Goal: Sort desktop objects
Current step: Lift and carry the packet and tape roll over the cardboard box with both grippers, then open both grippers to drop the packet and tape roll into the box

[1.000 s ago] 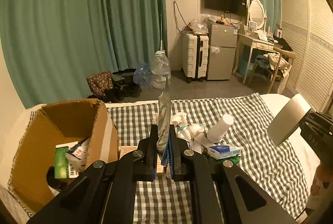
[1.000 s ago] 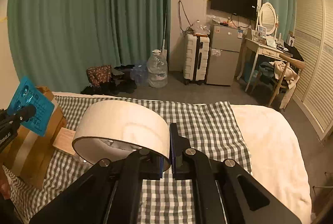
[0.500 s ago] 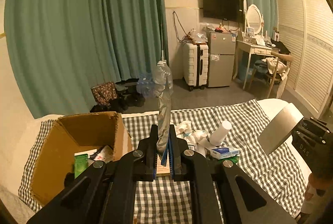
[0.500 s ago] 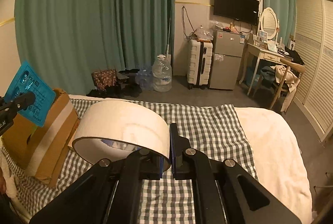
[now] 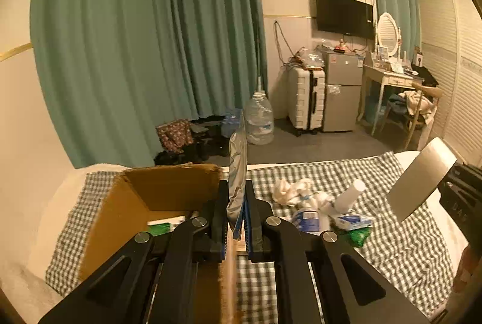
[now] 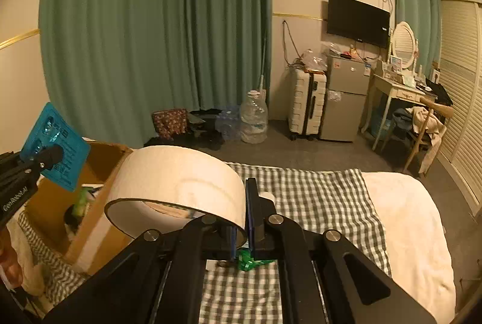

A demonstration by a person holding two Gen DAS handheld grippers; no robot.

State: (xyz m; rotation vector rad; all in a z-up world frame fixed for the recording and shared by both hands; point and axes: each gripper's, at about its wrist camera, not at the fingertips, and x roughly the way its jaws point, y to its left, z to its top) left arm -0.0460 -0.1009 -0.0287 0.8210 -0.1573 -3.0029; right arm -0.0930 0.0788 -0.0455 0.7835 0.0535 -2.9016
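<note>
Seemingly foil-backed, a flat blister pack [image 5: 238, 170] stands over the corrugated cardboard box [image 5: 168, 191].

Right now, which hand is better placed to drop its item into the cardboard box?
Left. Its fingers hold the blue blister pack right over the cardboard box; the right gripper's tape roll sits beside the box.

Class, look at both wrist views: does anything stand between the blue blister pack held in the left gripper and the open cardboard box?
Nothing visible does. The blue blister pack hangs over the near edge of the cardboard box, whose top is open.
</note>
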